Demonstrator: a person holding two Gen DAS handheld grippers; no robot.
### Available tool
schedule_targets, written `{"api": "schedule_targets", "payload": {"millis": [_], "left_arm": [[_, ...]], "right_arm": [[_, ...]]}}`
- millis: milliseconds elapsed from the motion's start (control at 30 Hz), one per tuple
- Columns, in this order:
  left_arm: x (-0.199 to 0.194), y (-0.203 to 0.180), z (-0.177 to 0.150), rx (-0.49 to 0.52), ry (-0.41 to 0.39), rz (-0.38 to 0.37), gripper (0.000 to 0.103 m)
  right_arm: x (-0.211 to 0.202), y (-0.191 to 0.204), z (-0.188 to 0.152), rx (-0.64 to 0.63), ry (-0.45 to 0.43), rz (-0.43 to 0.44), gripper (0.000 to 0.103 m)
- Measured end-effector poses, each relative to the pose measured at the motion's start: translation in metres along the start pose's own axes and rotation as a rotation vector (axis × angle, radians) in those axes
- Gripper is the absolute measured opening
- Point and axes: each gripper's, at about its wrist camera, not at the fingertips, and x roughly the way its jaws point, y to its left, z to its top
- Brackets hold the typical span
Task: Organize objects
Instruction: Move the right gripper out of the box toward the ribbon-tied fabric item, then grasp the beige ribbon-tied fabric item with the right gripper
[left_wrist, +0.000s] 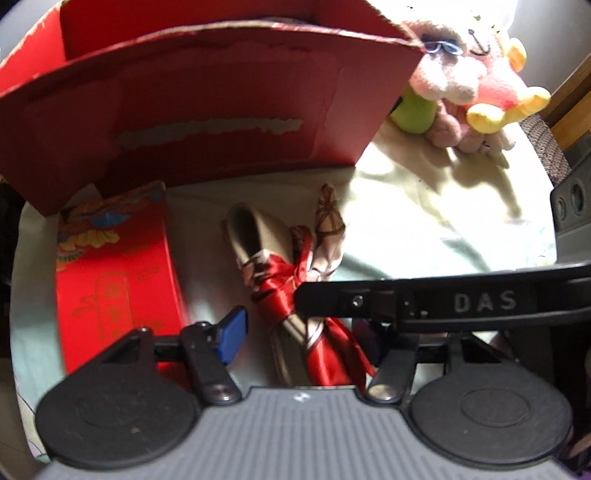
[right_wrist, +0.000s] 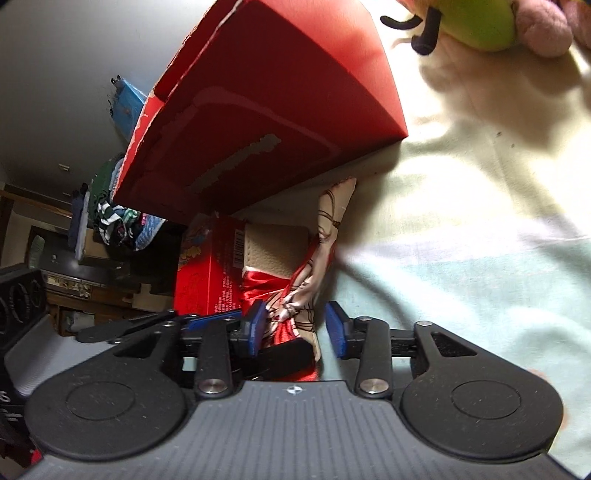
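A beige pouch tied with a red satin scarf (left_wrist: 291, 280) lies on the pale cloth, between a small red printed box (left_wrist: 110, 280) and the sunlit area. My left gripper (left_wrist: 301, 336) is open, straddling the pouch's near end; its left blue pad shows, while its right pad is hidden behind the right gripper's black finger (left_wrist: 443, 302). In the right wrist view my right gripper (right_wrist: 295, 326) stands open, its blue pads on either side of the scarf's knot (right_wrist: 295, 310). A big red open carton (left_wrist: 207, 110) stands just behind.
Plush toys (left_wrist: 476, 85), pink, yellow and green, sit on the cloth at the back right. The pale cloth (right_wrist: 461, 240) stretches out to the right. A dark cabinet and piled clothes (right_wrist: 114, 218) lie beyond the cloth's left edge.
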Motion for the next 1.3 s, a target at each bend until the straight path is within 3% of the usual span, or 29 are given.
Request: {"api": "schedule_targets", "payload": {"millis": [167, 400, 800, 1033, 1300], "left_arm": [[0.005, 0.002, -0.002, 0.017, 0.004, -0.006, 0.056], [-0.002, 0.0, -0.002, 0.069, -0.008, -0.025, 0.053], [-0.024, -0.026, 0.001, 0.213, -0.026, -0.083, 0.053], [-0.059, -0.047, 0.007, 0.342, -0.123, -0.124, 0.053], [-0.107, -0.055, 0.027, 0.402, -0.273, -0.162, 0.053]], "right_arm": [[0.008, -0.005, -0.003, 0.026, 0.006, 0.038, 0.047], [0.001, -0.008, -0.002, 0.046, -0.001, 0.056, 0.034], [-0.035, 0.001, -0.011, -0.003, -0.061, 0.033, 0.034], [-0.062, 0.02, -0.017, -0.039, -0.169, 0.034, 0.034], [-0.096, 0.053, -0.005, -0.11, -0.316, 0.059, 0.034]]}}
